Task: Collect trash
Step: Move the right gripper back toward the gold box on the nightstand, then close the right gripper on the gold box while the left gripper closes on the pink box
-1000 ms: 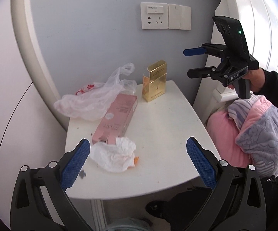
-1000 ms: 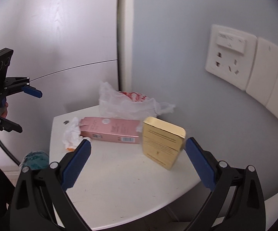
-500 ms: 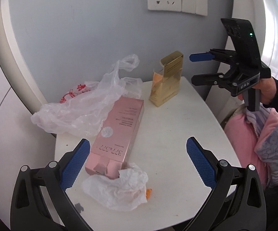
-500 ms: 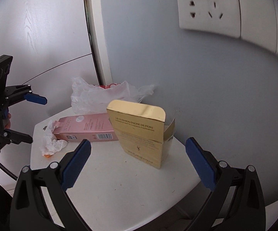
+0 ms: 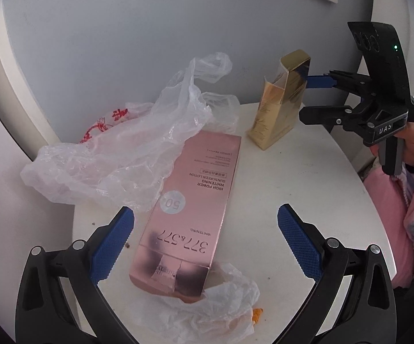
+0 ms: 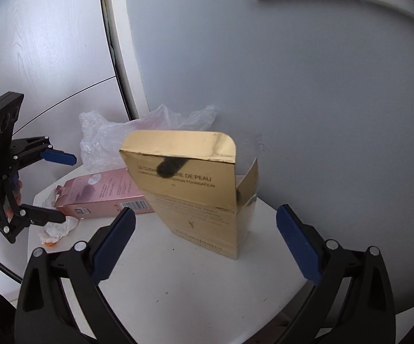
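Nothing is collected yet: the gold box [image 6: 195, 189] stands upright at the back of the tabletop [image 5: 307, 189], the pink box [image 5: 189, 206], plastic bag [image 5: 126, 154] and crumpled wrapper [image 5: 218, 309] lie on it. My right claw [image 6: 205, 239] is spread wide before the gold box, touching nothing; my left claw [image 5: 205, 239] is spread over the pink box, empty.

Shiny gold box [image 6: 198, 192] with dark lettering, pink box [image 5: 189, 203] with a pale round "50" badge, clear bag [image 5: 126, 154] with red print, white table [image 5: 307, 177].
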A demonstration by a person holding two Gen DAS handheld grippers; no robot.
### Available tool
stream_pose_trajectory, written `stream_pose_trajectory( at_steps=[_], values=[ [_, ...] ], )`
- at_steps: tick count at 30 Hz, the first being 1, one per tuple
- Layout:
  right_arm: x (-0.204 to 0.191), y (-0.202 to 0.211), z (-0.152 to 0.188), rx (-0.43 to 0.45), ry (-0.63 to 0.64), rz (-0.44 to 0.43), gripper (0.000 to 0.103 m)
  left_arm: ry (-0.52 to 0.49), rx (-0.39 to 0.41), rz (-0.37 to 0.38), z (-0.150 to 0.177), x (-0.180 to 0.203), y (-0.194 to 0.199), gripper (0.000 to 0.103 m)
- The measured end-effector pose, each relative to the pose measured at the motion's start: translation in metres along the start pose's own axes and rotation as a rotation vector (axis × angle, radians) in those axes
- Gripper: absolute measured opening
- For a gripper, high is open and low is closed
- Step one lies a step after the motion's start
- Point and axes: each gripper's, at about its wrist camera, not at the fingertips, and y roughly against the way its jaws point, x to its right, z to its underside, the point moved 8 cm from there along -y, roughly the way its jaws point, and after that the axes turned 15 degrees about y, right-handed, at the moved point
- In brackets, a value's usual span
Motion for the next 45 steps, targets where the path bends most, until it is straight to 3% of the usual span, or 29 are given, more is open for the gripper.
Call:
stream_pose_trajectory(
  at_steps=[12, 30, 33, 35, 38, 44, 45],
  values=[
    [-0.006, -0.023, -0.007, -0.006, 0.013, -0.029, 0.096, 0.004, -0.025, 0.011, 0.0, -0.007, -0.022, 0.097],
    [-0.006, -0.049, -0.011, -0.034, 0.016, -0.004, 0.096, 0.03, -0.065, 0.062, 0.003, -0.012, -0.051, 0.097],
    [-0.005, -0.05, -0.008, -0.035, 0.007, -0.001, 0.096, 0.037, -0.058, 0.069, 0.002, -0.013, -0.051, 0.091],
    [-0.005, -0.051, -0.008, -0.034, 0.003, 0.002, 0.096, 0.033, -0.06, 0.067, 0.001, -0.013, -0.053, 0.078],
    [-0.004, -0.051, -0.009, -0.027, -0.004, 0.009, 0.096, 0.032, -0.058, 0.064, 0.0, -0.018, -0.054, 0.068],
    [-0.005, -0.05, -0.01, -0.019, -0.004, 0.017, 0.095, 0.019, -0.056, 0.072, -0.001, -0.016, -0.052, 0.063],
    [-0.006, -0.05, -0.011, -0.014, -0.001, 0.015, 0.087, 0.015, -0.055, 0.072, 0.0, -0.014, -0.051, 0.063]
  ],
)
